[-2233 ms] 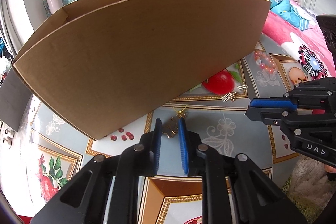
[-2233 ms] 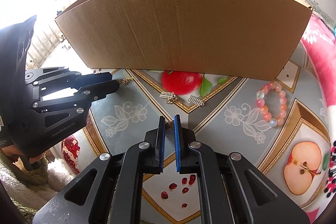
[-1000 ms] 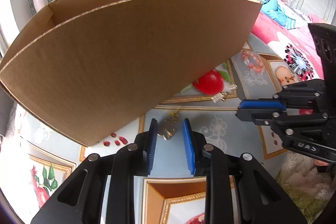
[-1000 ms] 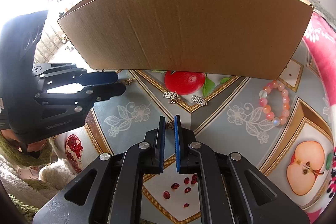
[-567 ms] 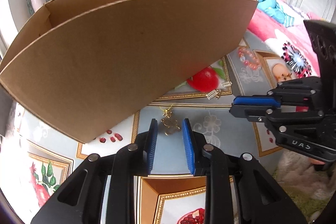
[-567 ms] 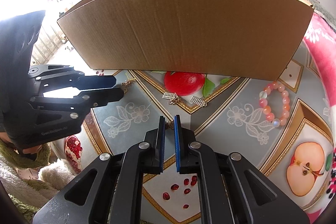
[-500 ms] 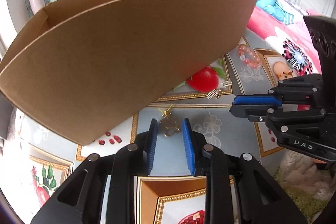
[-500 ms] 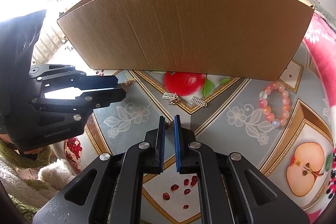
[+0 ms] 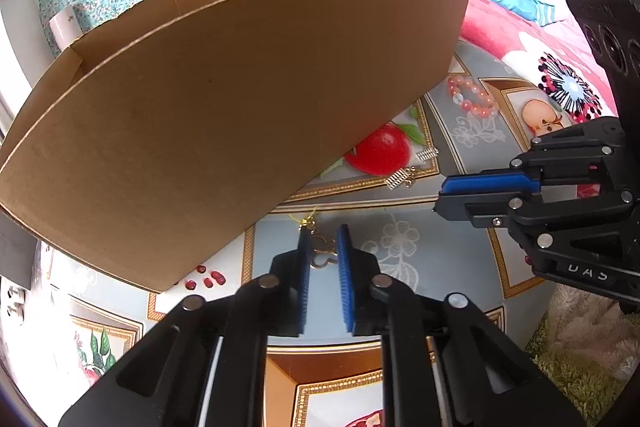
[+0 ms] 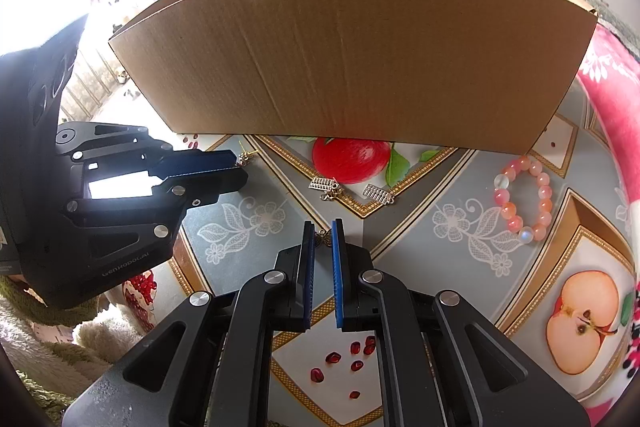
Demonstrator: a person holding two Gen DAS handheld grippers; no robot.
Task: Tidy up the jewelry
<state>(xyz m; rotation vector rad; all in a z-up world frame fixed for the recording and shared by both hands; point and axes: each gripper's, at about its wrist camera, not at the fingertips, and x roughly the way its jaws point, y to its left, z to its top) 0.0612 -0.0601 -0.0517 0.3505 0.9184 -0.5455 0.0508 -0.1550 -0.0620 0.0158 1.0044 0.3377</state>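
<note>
A gold earring (image 9: 320,251) lies on the fruit-print tablecloth (image 9: 420,259), close to the front wall of a big cardboard box (image 9: 240,107). My left gripper (image 9: 322,247) is closing on it. The earring fills the narrow gap and touches both blue pads. From the right wrist view, the left gripper (image 10: 240,169) comes in from the left, with the earring (image 10: 244,157) at its tip. My right gripper (image 10: 323,239) is shut on a small bronze butterfly charm (image 10: 322,236) held at its tips. In the left wrist view the right gripper (image 9: 440,201) sits to the right.
Two silver abacus-shaped charms (image 10: 324,183) (image 10: 376,193) lie near the printed red apple. A pink bead bracelet (image 10: 524,199) lies to the right. The cardboard box (image 10: 360,47) walls off the far side. Pink bedding (image 9: 540,51) borders the right.
The left jaws have narrowed around the gold earring, and the left gripper has rolled slightly. The right gripper has kept still with its charm.
</note>
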